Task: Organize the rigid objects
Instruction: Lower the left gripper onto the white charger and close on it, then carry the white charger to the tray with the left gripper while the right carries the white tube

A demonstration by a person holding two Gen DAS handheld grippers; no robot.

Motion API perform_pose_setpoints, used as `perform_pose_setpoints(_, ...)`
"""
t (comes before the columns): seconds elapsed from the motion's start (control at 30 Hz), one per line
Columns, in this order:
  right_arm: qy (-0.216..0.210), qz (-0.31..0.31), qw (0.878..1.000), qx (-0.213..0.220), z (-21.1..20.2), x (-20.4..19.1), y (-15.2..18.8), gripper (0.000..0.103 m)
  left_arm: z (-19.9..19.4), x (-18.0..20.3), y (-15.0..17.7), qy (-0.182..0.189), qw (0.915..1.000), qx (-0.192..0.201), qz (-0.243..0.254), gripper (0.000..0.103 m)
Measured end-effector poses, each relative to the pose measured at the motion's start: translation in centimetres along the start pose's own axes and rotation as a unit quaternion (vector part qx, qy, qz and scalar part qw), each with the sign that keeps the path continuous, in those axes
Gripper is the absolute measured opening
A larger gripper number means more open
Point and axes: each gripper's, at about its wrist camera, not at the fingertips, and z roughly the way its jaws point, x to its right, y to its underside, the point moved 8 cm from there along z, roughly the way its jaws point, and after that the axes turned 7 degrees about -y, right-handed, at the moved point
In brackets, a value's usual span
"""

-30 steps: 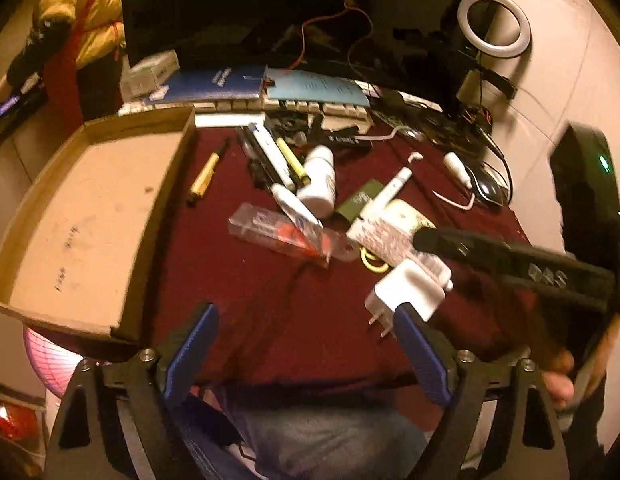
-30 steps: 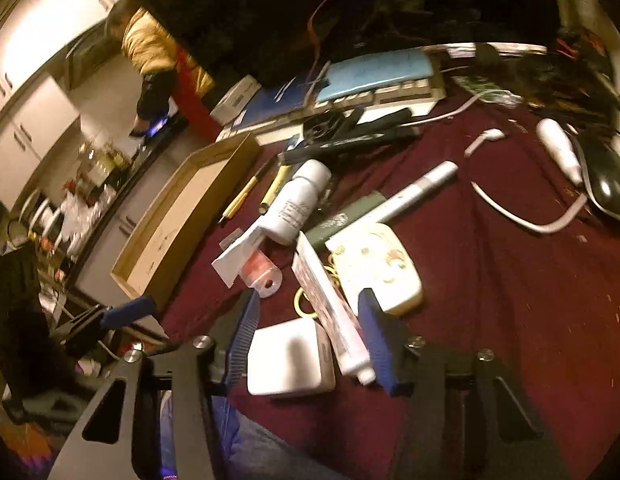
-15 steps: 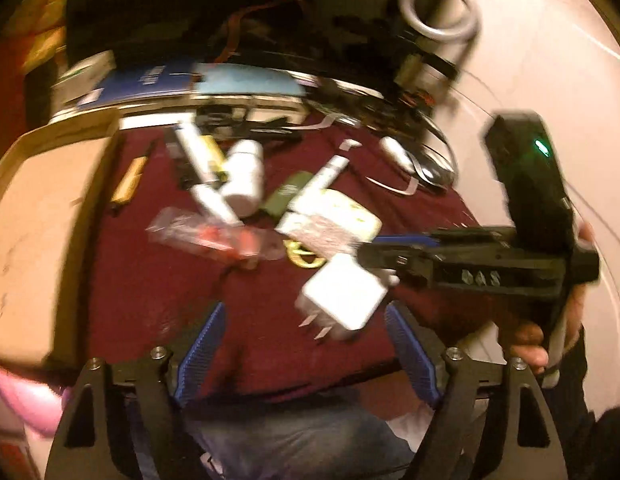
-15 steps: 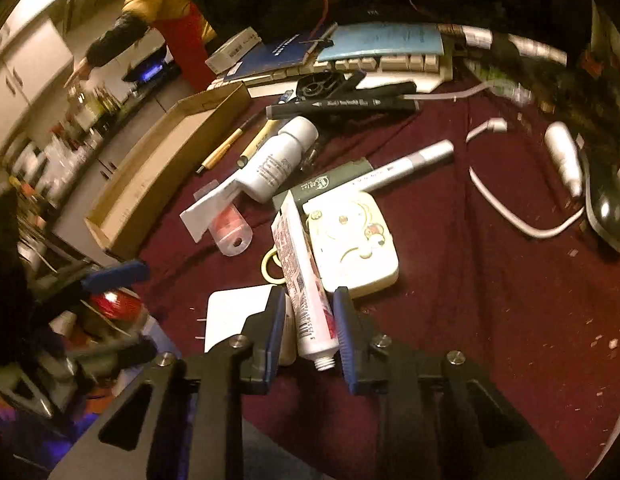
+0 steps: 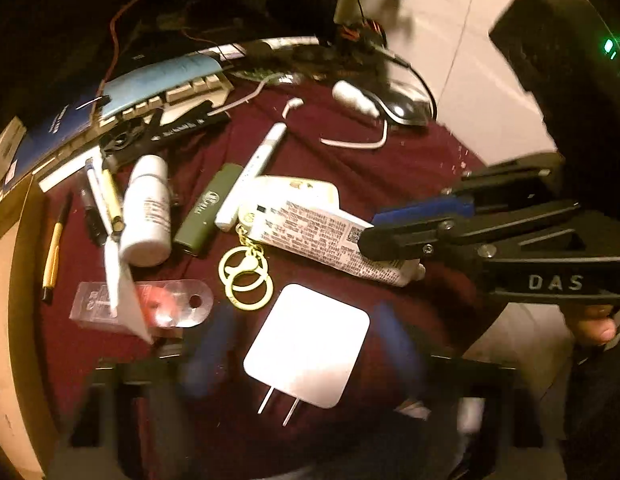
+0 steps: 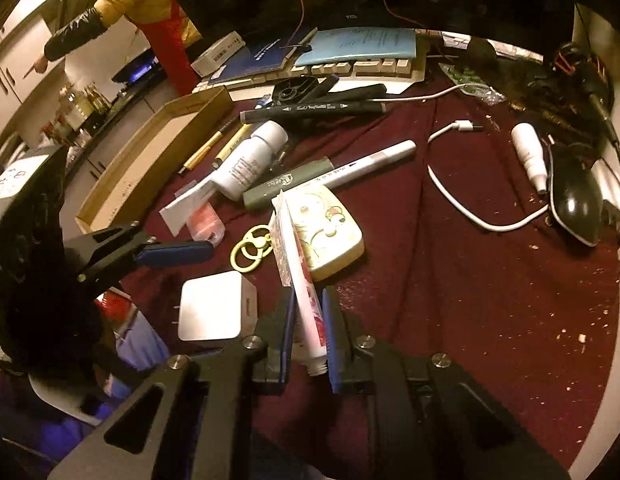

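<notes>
My right gripper (image 6: 308,320) is shut on the cap end of a white printed tube (image 6: 304,288); the tube's far end leans on a cream patterned case (image 6: 329,228). The left wrist view shows that tube (image 5: 329,236) and the right gripper (image 5: 393,236) clamped on it. My left gripper (image 5: 306,348) is open and blurred, its fingers either side of a white charger block (image 5: 310,344) with two prongs. The charger also shows in the right wrist view (image 6: 214,308). The left gripper (image 6: 174,250) is seen there at the left.
On the maroon cloth (image 6: 469,280) lie a white bottle (image 5: 146,208), a green lighter (image 5: 210,208), a white marker (image 5: 254,172), a yellow key ring (image 5: 244,276), pens and a clear packet (image 5: 150,308). A cardboard tray (image 6: 150,164) stands left; cable, mouse (image 6: 577,200) and keyboard (image 6: 349,68) behind.
My right gripper closed from open around the tube and charger to shut on the tube. My left gripper swung right and moved in over the charger.
</notes>
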Motion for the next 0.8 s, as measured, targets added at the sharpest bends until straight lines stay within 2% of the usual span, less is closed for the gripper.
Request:
perform_pose_setpoints(0.13,-0.003,-0.005,1.0,-0.001,0.5,0.2,0.3,0.014,0.0,0.1,0.0,-0.015,0.9998,0.0,0.009,0.059)
perform_pose_setpoints(0.4,-0.004,-0.009,1.0,-0.005,0.8,0.0,-0.2,0.014,-0.1,0.0,0.3,-0.026,0.9994,0.008,-0.021,0.058)
perform_pose_setpoints(0.63,-0.004,-0.009,1.0,0.005,0.9,-0.2,-0.8,0.013,-1.6,-0.8,0.3,0.005,0.9968,0.027,-0.075,0.057)
perform_pose_setpoints(0.8,0.0,-0.018,0.999,0.047,-1.6,-1.5,-2.8,0.011,-4.0,-1.8,0.3,0.042,0.9906,0.059,-0.116,0.057)
